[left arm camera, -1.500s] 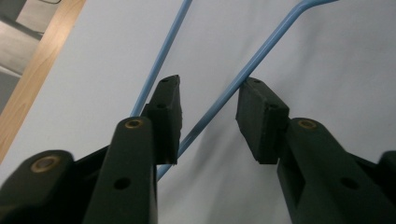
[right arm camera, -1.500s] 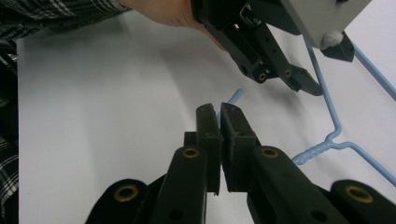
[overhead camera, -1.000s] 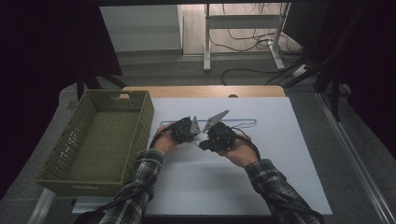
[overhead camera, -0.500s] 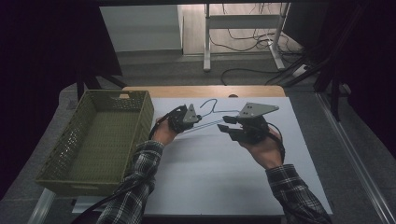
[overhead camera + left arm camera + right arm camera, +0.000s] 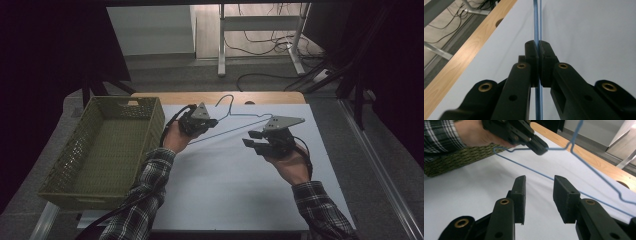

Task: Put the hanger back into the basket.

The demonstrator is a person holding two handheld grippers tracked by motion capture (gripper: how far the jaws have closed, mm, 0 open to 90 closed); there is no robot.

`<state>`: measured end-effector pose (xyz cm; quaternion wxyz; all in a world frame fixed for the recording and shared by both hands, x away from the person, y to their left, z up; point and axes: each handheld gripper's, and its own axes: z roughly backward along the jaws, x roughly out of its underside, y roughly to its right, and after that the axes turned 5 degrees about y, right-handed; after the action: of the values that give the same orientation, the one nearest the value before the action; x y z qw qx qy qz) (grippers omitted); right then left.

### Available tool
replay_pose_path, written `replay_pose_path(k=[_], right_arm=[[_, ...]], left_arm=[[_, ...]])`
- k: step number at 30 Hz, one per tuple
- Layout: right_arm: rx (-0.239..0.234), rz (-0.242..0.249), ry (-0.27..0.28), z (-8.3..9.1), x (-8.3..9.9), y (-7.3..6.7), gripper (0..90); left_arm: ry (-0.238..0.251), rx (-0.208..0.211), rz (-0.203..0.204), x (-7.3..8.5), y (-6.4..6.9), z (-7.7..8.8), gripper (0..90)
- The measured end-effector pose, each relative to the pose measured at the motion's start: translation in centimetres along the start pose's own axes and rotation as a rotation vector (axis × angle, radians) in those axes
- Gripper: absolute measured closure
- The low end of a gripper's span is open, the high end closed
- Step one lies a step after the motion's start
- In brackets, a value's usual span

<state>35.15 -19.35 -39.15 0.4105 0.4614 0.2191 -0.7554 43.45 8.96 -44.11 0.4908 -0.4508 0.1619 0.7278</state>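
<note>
Sitting at the table's left edge, a green woven basket (image 5: pixel 102 150) has its near corner lost in shadow. Beside it, the left gripper (image 5: pixel 207 123) pinches a thin blue wire hanger (image 5: pixel 235 129) above the white table (image 5: pixel 225 185). Farther right, the right gripper (image 5: pixel 251 138) hovers with jaws spread, holding nothing; the hanger's hook is faint.
</note>
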Motion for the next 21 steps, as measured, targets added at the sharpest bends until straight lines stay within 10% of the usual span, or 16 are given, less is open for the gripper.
replay_pose_path(k=[21], right_arm=[[0.008,-0.056,-0.006,1.1,0.2,1.1,62.5]], left_arm=[[0.055,0.19,0.117,-1.4,3.4,2.5,87.5]])
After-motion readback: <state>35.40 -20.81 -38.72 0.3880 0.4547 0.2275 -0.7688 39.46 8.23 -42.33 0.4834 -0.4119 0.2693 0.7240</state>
